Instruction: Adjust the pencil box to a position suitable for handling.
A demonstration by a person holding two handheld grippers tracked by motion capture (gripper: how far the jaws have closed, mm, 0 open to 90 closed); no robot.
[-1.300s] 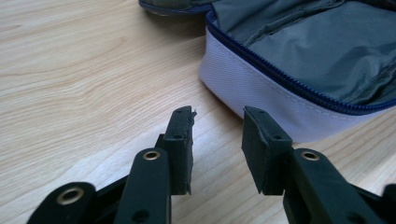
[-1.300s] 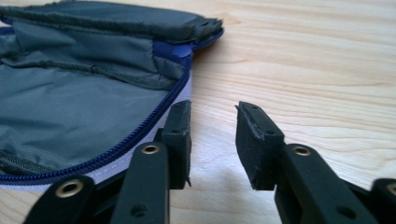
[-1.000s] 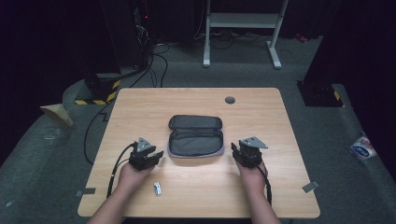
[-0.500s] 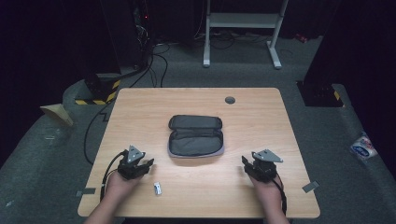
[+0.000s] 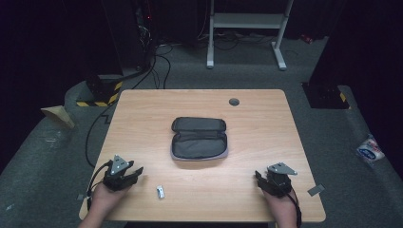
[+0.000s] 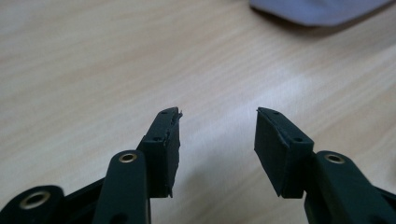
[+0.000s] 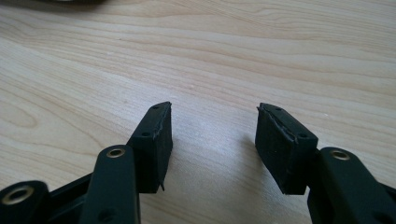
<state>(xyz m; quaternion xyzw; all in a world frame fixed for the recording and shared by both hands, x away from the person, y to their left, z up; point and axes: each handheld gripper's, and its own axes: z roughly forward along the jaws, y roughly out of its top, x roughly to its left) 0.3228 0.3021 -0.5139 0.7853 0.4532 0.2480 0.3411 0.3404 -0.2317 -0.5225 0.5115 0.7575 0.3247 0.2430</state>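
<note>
- The case [image 5: 198,138] lies open at the middle of the desk [image 5: 142,109], lid folded back toward the far edge, nothing visible inside it.
- A small white item [image 5: 160,192] lies on the desk near the front edge, between case and left hand-held gripper [image 5: 135,172]; what it is I cannot tell.
- Left hand-held gripper sits near the front left corner, jaws spread with bare wood between them; they have just been opening a little.
- Right hand-held gripper [image 5: 259,179] sits near the front right corner, jaws spread and empty, having just been opening.
- Judgement: the opening of the case looks done; both grippers are well apart from it. Left to do, likely: picking up the small item and putting it in the case.
</note>
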